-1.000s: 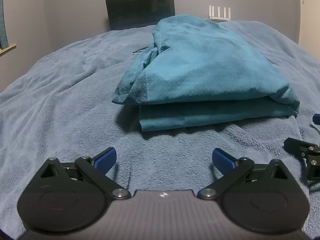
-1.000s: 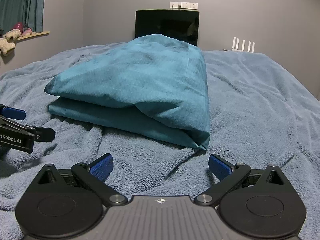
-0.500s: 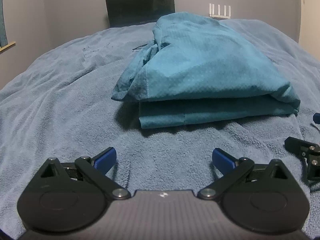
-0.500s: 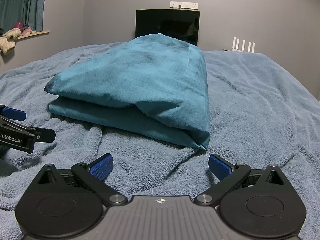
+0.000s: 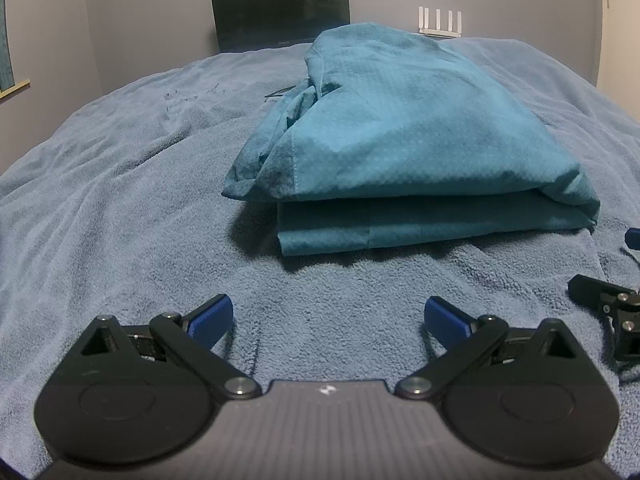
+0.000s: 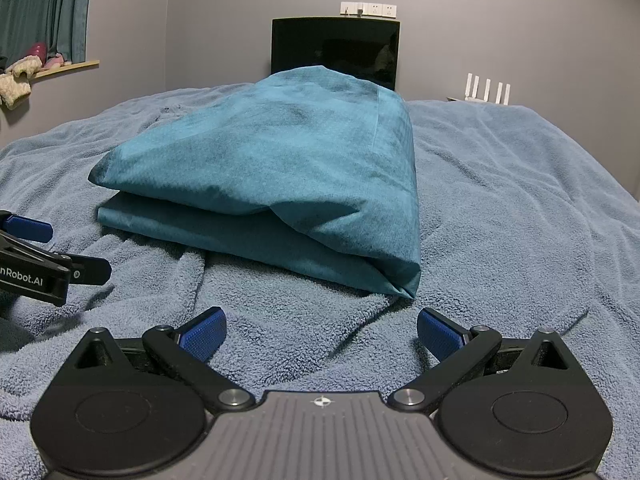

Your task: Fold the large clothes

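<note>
Folded garment on bed, centre frame.
Both grippers, left and right, wide open, empty, just short of its near edge.

Each handheld unit is built the same way. The left gripper and right gripper have a ribbed grey central housing with a small white mark, flanked by two black rounded lobes with circular recesses. Black linkage arms pivot on silver round-head screws and end in blue textured finger pads. The left unit's black side plate bears white lettering reading "nRobot.AI".
</note>
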The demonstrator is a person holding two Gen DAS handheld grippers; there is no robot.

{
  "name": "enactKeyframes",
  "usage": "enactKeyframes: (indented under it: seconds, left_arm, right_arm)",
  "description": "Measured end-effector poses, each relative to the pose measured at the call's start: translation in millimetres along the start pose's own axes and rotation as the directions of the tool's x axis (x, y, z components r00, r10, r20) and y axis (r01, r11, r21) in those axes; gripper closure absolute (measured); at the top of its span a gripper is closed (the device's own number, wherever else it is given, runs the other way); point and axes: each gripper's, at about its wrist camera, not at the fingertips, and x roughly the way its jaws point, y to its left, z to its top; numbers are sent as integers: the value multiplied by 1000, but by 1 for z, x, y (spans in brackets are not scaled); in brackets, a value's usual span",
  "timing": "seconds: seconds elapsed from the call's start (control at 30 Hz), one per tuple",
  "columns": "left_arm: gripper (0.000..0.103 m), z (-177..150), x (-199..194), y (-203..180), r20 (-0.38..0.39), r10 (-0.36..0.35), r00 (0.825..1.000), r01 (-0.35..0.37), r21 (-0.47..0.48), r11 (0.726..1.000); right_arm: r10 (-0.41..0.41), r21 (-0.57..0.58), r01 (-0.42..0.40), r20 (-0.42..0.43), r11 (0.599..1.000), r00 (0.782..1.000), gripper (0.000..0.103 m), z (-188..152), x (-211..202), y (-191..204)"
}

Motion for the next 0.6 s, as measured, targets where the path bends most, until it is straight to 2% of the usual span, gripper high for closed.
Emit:
enactKeyframes:
  seconds: [0.6]
  left_arm:
    - [0,1,5,0,-16,-11,1000,11,-2,1000]
  right_arm:
    - [2,1,-2,-4,1000,1000,0,0,1,0]
